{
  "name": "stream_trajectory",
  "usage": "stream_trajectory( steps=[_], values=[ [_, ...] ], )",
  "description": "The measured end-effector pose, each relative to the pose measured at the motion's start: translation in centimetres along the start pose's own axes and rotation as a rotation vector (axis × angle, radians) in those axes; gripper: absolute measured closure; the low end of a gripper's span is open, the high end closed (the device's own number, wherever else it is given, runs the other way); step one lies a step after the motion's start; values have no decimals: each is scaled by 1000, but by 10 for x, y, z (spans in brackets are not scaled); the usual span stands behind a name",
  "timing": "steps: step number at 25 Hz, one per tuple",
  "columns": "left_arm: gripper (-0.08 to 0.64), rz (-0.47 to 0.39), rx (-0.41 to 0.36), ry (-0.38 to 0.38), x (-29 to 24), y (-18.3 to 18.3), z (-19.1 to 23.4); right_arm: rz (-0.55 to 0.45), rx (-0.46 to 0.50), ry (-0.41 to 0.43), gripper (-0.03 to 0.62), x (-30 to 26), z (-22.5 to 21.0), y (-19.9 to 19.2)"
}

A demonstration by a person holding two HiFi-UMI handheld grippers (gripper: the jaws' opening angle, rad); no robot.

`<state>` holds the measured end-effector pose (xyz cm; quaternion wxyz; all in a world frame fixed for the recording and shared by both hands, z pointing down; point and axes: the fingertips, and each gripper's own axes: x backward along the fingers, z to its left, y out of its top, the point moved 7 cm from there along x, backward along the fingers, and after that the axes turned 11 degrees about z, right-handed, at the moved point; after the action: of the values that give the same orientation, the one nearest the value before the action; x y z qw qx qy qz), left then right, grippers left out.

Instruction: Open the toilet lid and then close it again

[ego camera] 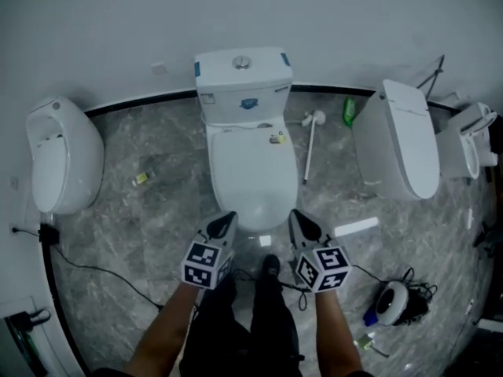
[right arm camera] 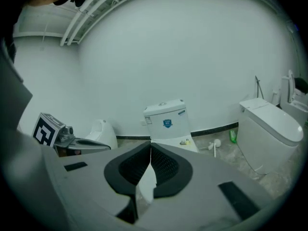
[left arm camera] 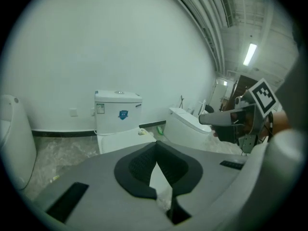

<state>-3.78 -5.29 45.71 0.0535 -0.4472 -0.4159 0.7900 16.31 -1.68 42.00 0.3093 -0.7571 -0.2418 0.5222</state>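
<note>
Bare floor [ego camera: 157, 218] lies open on both sides of the toilet [ego camera: 253, 171]. A brush [ego camera: 311, 144] sits just right of it. A second toilet [ego camera: 401, 140] stands farther right, a urinal [ego camera: 59, 163] well left.

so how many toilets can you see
3 clear: the tank toilet in the middle, a tankless toilet to its right, a third toilet cut off at the far right edge. The rounded fixture at left could be a fourth.

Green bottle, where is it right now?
In the head view the green bottle sits on the floor against the wall, right of the middle toilet, between the white toilet brush and the right-hand toilet.
</note>
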Motion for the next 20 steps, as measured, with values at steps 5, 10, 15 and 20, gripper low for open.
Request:
stream_trajectory(
  steps=[5,10,15,20],
  values=[
    [553,65,62,46,-44,-40,9,79,12,49,578,-47,-30,-35],
    [552,133,117,97,-91,-85,26,123,-17,78,574,-90,-58,-80],
    [504,164,169,130,-122,-126,45,144,-45,85,526,-122,-80,-119],
    [478,164,192,160,-139,-152,60,156,-81,69,480,-146,-99,-150]
  ],
)
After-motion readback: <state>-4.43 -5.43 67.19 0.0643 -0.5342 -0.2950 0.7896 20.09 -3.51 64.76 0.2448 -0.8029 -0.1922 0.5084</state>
